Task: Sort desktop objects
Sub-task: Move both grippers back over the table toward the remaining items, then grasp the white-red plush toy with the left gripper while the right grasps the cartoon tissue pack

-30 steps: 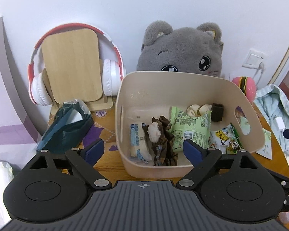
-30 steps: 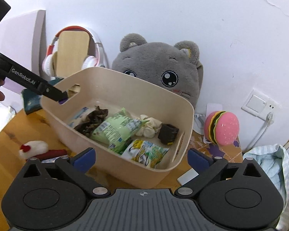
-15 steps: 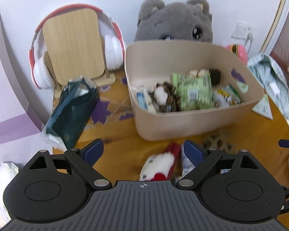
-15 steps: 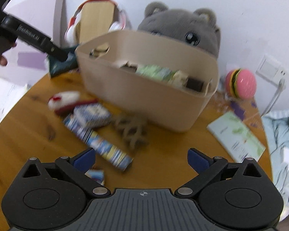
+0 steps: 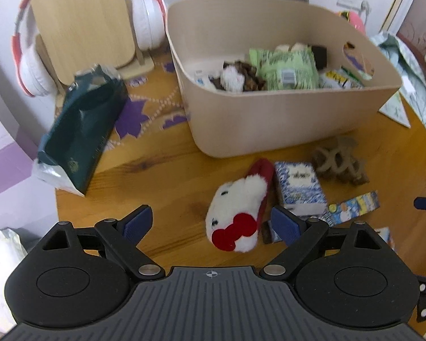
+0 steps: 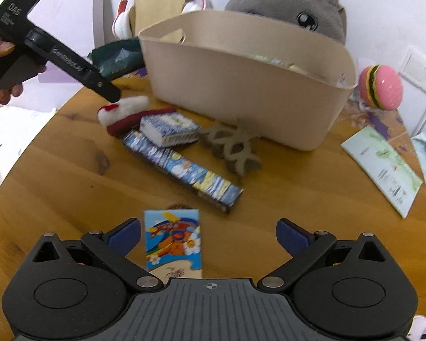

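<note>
Left wrist view was filled along its lower edge by the left gripper (image 5: pixel 211 221), whose jaws were spread wide and held nothing. Between the blue fingertips, low in the centre of the frame, a white plush toy (image 5: pixel 237 217) with a red bow was seen lying on the wooden bench (image 5: pixel 162 176). Just to its right a blue-and-white patterned box (image 5: pixel 299 189) was touching it, and further right a brown lattice-shaped piece (image 5: pixel 338 160) was lying close to the beige bin (image 5: pixel 284 119). The bin was placed in the upper centre, and a green snack packet (image 5: pixel 284 66) with other small items was seen inside it. A dark green pouch (image 5: pixel 82 130) was lying at the left, below white-and-red headphones (image 5: pixel 34 65) hung on a wooden stand (image 5: pixel 82 20).

Right wrist view was likewise edged by the right gripper (image 6: pixel 208 236), with jaws parked wide apart and empty. A small picture card (image 6: pixel 173 240) was lying on the bench between them, nearer the left fingertip. Above it, in mid-frame, a long colourful wrapped bar (image 6: pixel 184 172) was lying diagonally, its upper end tucked under the patterned box (image 6: pixel 169 128). At upper left the other gripper was seen held in a hand (image 6: pixel 0 56), its tip just above the plush toy (image 6: pixel 122 112). A grey plush cat (image 6: pixel 292 14) was seen behind the bin (image 6: pixel 247 96), and a pink burger toy (image 6: pixel 380 86) and a leaflet (image 6: pixel 380 167) to the right.
</note>
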### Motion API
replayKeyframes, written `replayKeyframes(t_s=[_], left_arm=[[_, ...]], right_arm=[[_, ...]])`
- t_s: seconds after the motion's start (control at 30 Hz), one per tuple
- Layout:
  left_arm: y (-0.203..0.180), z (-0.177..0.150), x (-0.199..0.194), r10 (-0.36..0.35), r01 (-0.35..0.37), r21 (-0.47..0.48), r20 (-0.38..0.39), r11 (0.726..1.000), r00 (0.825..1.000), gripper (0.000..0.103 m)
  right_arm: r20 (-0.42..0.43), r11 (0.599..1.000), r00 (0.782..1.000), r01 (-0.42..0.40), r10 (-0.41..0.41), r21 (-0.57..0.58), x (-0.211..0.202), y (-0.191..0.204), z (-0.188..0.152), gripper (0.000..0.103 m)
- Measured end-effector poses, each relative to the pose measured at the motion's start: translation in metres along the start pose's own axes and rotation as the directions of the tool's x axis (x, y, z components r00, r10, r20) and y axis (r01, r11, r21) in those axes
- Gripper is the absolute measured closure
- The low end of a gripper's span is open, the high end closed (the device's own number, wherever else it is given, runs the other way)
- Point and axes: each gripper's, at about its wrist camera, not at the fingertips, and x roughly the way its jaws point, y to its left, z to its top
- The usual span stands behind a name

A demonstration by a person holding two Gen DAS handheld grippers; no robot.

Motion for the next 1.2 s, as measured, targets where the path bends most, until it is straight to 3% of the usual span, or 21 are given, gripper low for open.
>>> replayKeyframes(t_s=[0.47, 0.73, 0.87, 1.0, 1.2], left_arm=[[0.001, 0.006, 0.044, -0.009, 0.009, 0.001, -0.064, 1.000, 0.998, 0.011], [-0.004, 0.008, 0.056, 0.001, 0.000, 0.015, -0.056, 1.000, 0.998, 0.011], [-0.011, 0.008, 0.060, 0.010, -0.008, 0.038, -0.056, 0.999, 0.998, 0.031], [-0.019, 0.008, 0.056, 0.009, -0.006, 0.068, -0.046, 0.998, 0.999, 0.052], [-0.020, -0.001, 0.051, 0.031, -0.028, 0.065, -0.046, 0.998, 0.998, 0.058]], right_arm=[[-0.108, 1.000, 0.994, -0.002, 0.001, -0.009, 0.035, 0.016, -0.014, 0.000], [-0.128, 1.000, 0.992, 0.009, -0.007, 0.013, 0.040, 0.012, -0.015, 0.011], [-0.116, 1.000, 0.993, 0.012, -0.011, 0.011, 0.038, 0.011, -0.015, 0.016], [-0.102, 1.000, 0.995, -0.001, 0.002, 0.005, 0.035, 0.011, -0.014, 0.035], [-0.091, 1.000, 0.996, -0.007, 0.007, 0.006, 0.030, 0.008, -0.013, 0.059]])
